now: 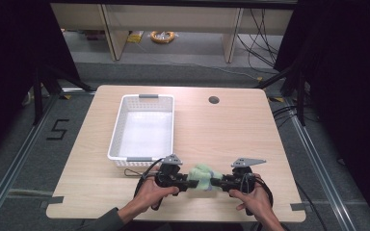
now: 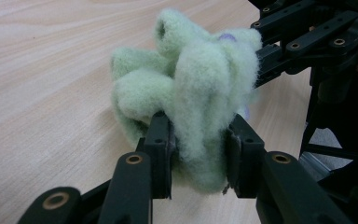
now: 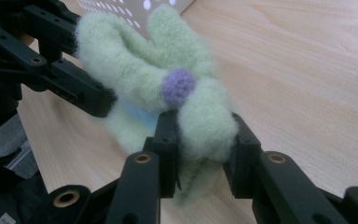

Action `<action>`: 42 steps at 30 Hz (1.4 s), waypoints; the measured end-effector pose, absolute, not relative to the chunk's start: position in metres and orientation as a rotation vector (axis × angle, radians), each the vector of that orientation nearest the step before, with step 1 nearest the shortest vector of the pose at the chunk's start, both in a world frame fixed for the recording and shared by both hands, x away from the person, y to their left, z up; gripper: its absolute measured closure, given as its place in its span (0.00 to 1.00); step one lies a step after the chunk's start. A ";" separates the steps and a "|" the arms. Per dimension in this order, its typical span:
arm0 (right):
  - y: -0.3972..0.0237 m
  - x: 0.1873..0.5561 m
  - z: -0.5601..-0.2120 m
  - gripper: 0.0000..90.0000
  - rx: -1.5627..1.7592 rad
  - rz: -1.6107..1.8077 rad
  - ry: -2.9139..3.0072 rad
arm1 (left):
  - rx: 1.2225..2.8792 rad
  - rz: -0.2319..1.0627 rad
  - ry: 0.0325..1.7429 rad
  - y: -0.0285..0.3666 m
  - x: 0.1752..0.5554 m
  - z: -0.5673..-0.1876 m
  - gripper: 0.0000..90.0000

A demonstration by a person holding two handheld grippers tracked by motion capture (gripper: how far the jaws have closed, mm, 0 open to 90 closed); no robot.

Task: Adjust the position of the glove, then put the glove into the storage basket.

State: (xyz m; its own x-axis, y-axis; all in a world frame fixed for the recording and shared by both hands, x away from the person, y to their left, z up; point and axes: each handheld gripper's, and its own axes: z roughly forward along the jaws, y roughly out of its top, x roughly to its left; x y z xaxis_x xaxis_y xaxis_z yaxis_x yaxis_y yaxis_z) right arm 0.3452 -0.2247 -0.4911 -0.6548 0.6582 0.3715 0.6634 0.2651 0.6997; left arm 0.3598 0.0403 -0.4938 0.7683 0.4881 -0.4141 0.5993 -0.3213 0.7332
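A pale green fuzzy cloth (image 1: 201, 176) is bunched up between both grippers, just above the front of the wooden table (image 1: 231, 139). My left gripper (image 1: 189, 183) comes in from the left, and its pads press on one end of the cloth (image 2: 191, 88). My right gripper (image 1: 216, 182) comes in from the right and is shut on the other end of the cloth (image 3: 135, 74). That end carries a small purple pompom (image 3: 178, 86). The two grippers point at each other, each held in one hand.
A white perforated basket (image 1: 144, 127) stands empty behind the left gripper, and a thin wire loop (image 1: 132, 172) lies at its front edge. A round cable hole (image 1: 214, 100) sits at the table's far side. Bare tabletop lies to the right.
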 end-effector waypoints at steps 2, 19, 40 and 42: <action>-0.223 0.344 -0.489 0.78 -1.312 -1.374 -2.473 | 1.988 -0.118 0.814 0.041 0.358 -0.492 0.73; -0.210 0.344 -0.480 0.78 -1.244 -1.399 -2.530 | 1.978 -0.091 0.816 0.057 0.354 -0.485 0.73; -0.192 0.348 -0.453 0.77 -1.208 -1.406 -2.524 | 1.932 -0.055 0.855 0.075 0.352 -0.465 0.72; -0.189 0.350 -0.447 0.77 -1.187 -1.408 -2.546 | 1.927 -0.058 0.849 0.080 0.355 -0.460 0.72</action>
State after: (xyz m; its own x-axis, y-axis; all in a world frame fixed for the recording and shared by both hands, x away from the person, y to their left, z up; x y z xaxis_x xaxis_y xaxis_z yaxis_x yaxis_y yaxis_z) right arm 0.3501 -0.1893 -0.4468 -0.7144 0.6126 0.3382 0.6121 0.3130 0.7262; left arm 0.3551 0.0803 -0.4597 0.7533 0.5331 -0.3851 0.5808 -0.2648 0.7698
